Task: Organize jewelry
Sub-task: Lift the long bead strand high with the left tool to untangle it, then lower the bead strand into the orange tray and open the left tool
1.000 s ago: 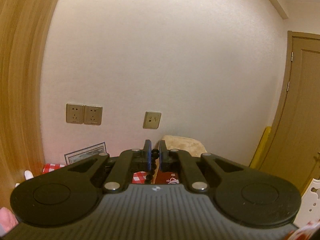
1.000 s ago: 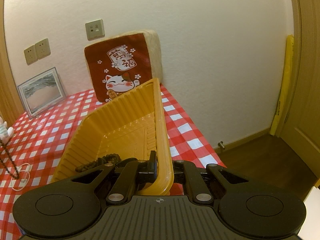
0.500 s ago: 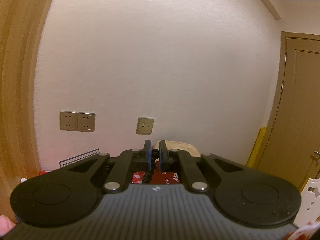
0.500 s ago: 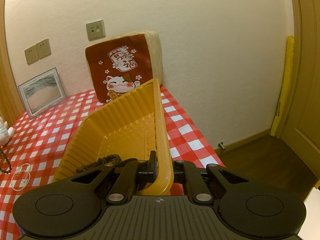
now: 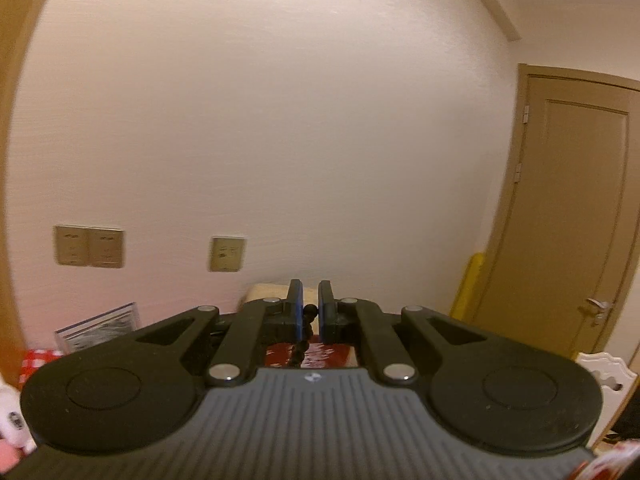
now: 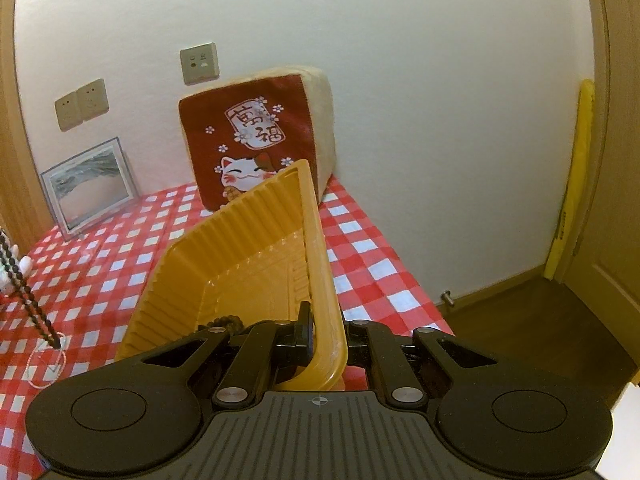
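The right gripper [image 6: 320, 344] is closed on the near rim of the yellow tray [image 6: 240, 256]; its jaws pinch the thin plastic wall and tip the tray up from the counter [image 6: 360, 248], so the far corner points to the cat cushion [image 6: 256, 136]. Some dark beads [image 6: 226, 322] already lie at the low near end of the tray.

The left gripper [image 5: 309, 309] has its jaws narrow, holding a dark bead necklace [image 5: 300, 350] by one bead; the rest hangs down below the jaws. In the right view the same string [image 6: 24, 292] hangs at the far left edge, well apart from the tray, with its lower end near a thin white bracelet [image 6: 44, 364] on the checked cloth.

The step, as I judge, is to bring the necklace over the tray and lower it in. To do it well, lift until the tail is clear of the cloth and the bracelet, travel slowly so the string does not swing, and open the jaws only when the lowest beads rest inside. The tray should stay steady.
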{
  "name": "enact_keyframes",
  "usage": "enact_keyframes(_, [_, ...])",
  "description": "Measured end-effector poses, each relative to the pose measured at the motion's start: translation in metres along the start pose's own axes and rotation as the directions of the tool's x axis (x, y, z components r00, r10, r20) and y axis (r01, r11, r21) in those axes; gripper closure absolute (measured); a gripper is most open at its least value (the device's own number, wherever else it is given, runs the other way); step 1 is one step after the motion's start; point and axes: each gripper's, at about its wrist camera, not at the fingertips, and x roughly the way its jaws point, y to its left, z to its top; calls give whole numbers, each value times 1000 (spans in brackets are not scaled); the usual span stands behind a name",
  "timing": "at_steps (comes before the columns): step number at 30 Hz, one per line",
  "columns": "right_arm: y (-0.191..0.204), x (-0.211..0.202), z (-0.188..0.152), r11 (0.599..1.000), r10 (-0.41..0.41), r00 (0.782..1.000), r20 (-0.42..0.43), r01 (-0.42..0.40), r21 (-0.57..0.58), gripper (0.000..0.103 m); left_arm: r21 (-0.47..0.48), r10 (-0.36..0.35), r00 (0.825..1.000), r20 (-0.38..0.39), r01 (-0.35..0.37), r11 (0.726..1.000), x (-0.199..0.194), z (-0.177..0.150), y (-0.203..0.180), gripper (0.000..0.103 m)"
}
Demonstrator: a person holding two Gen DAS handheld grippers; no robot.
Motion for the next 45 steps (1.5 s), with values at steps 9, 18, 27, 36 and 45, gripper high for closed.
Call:
enact_keyframes(9, [3,1,-1,1000,16,1000,4,-16,3,95,-7,-184,983,22,184,983,34,5,-39,97])
enact_keyframes(18, [3,0,-2,1000,20,1000,7,-20,10,95,-61,-313,949,36,315,947,70,2,-69,97])
enact_keyframes(27, [2,-1,-4,1000,23,1000,7,-23,15,95,-161,-331,937,-113,311,937,120,-56,-74,97])
enact_keyframes(36, [3,1,-4,1000,24,1000,2,-24,17,95,-293,-291,904,-315,199,935,150,-145,-60,97])
enact_keyframes(45, [4,2,-4,1000,26,1000,1,-26,18,95,-394,-275,860,-429,96,914,166,-213,-44,97])
